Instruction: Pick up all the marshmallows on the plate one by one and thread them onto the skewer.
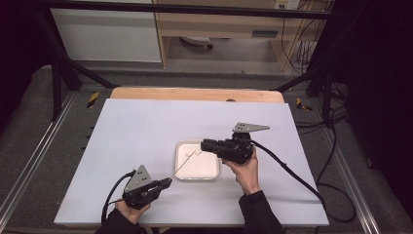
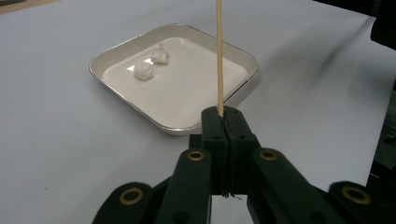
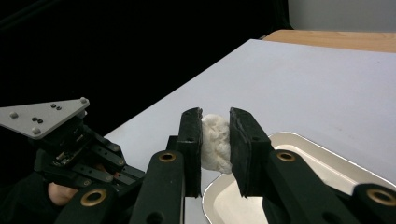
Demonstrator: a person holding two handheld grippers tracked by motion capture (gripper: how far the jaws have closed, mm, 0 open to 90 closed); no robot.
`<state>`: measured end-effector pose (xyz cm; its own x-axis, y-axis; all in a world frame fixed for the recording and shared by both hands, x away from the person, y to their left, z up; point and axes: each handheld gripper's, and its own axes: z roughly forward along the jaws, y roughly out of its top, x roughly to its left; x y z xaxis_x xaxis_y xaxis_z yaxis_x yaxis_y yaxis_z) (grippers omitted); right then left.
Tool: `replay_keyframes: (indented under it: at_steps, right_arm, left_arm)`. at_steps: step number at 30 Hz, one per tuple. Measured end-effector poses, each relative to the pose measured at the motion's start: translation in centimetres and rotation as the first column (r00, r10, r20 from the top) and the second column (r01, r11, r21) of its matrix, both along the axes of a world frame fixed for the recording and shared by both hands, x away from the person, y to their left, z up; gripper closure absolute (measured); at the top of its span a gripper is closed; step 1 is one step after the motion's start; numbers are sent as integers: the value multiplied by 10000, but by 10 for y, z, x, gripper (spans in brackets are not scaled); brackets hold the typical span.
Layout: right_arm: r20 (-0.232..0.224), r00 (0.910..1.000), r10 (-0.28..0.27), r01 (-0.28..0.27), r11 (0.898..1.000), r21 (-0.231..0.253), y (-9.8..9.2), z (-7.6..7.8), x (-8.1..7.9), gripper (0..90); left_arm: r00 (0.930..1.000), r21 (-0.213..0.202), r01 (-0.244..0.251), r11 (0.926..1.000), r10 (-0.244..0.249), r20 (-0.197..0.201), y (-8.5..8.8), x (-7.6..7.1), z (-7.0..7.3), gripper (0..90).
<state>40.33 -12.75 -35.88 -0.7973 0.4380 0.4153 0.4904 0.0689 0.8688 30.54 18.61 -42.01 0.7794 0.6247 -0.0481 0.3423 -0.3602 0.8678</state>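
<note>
Skewering in hand: the right hand-held gripper (image 3: 215,140) pinches a white lump (image 3: 215,142) between its two black jaws, while the left hand-held gripper (image 2: 225,122) is pressed together on the base of a thin wooden skewer (image 2: 219,56).
Lump, place: held just above the near corner of the white tray (image 3: 299,144), off its floor, facing toward the left hand-held gripper.
Lump, feel: it looks soft and light, with a crumpled, doughy surface; I judge it would squash or tear under a hard squeeze, so a gentle pinch across its middle suits it, leaving one face free for the point.
Skewer, place: it rises straight from the closed jaws and, in the high view, its tip (image 1: 195,155) reaches over the tray toward the right hand-held gripper (image 1: 203,145).
Skewer, feel: stiff but slender, likely to bend or snap if loaded sideways; gripped at the very end it has much free length, so the tip may waver. Pushing along its axis is safest.
Other lumps: two more (image 2: 144,71) (image 2: 160,56) lie on the tray floor near its far corner, close together, as seen from the left gripper view.
Tray: shallow, square, rounded corners, resting near the middle of the pale worktop (image 1: 136,131).
Risk: the lump could slip from the pads or split when pierced.
</note>
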Motion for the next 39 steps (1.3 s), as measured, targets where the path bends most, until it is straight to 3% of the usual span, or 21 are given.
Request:
replay_keyframes:
  at_steps: [26, 39]
  right_arm:
    - [-667, 9967, 463, -451, 9988, 191, 14, -14, 6, 772]
    - [-803, 9944, 691, -645, 9962, 581, 19, -18, 1, 794]
  left_arm:
    - [9999, 47, 111, 9999, -111, 9, -1, 0, -1, 884]
    - [9999, 38, 52, 10000, -52, 105, -1, -1, -3, 885]
